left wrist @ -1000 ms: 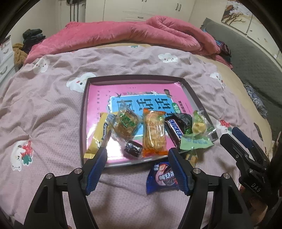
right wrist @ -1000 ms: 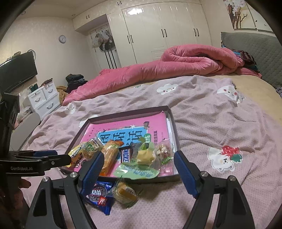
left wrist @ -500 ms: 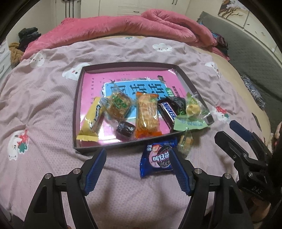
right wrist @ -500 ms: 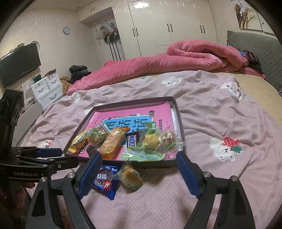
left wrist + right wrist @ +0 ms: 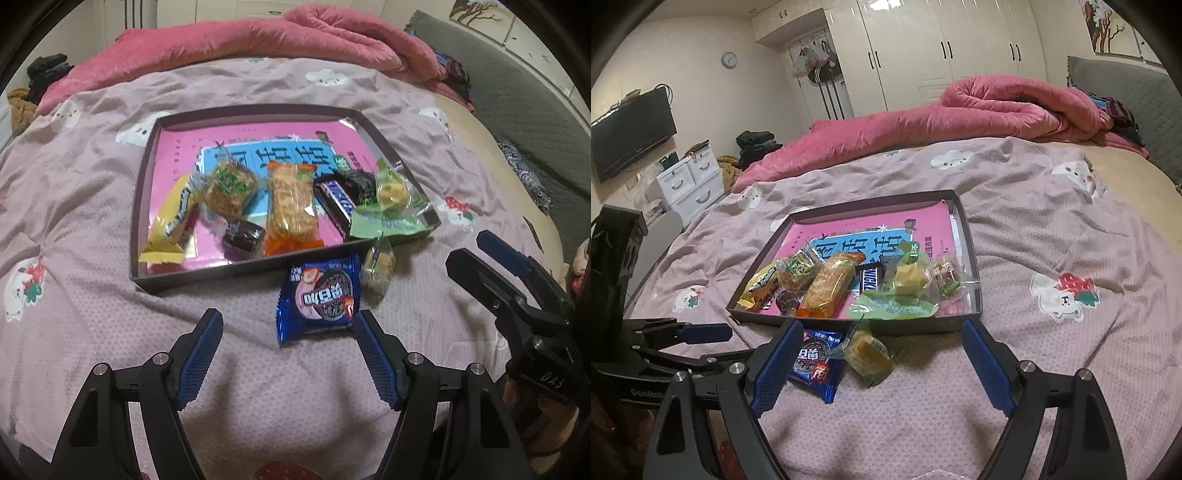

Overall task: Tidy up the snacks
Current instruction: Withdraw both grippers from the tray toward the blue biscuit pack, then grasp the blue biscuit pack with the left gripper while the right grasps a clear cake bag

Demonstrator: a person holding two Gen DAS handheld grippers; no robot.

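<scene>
A dark shallow tray (image 5: 142, 206) sits on a pink bedspread (image 5: 74, 314), lined with a pink and blue printed sheet (image 5: 177, 155). Snacks lie in a row along the tray's near side: a yellow bar (image 5: 173, 221) at the left, a clear-wrapped brown cake (image 5: 229, 188), a small dark candy (image 5: 242, 234), an orange cracker pack (image 5: 293, 206), a Snickers bar (image 5: 338, 205), a dark round cookie (image 5: 360, 182), a yellow candy (image 5: 391, 190) and a green packet (image 5: 388, 223) draped over the right corner.

Two snacks lie outside on the bedspread, just in front of the tray: a blue Oreo pack (image 5: 321, 295) and, touching its right edge, a clear-wrapped pastry (image 5: 378, 267).

The left gripper (image 5: 288, 328) hovers over the bedspread with jaws open and empty, the Oreo pack just beyond its right fingertip. The right gripper (image 5: 881, 334) has just been opening; its wide jaws hold nothing, with the pastry lying between them.
</scene>
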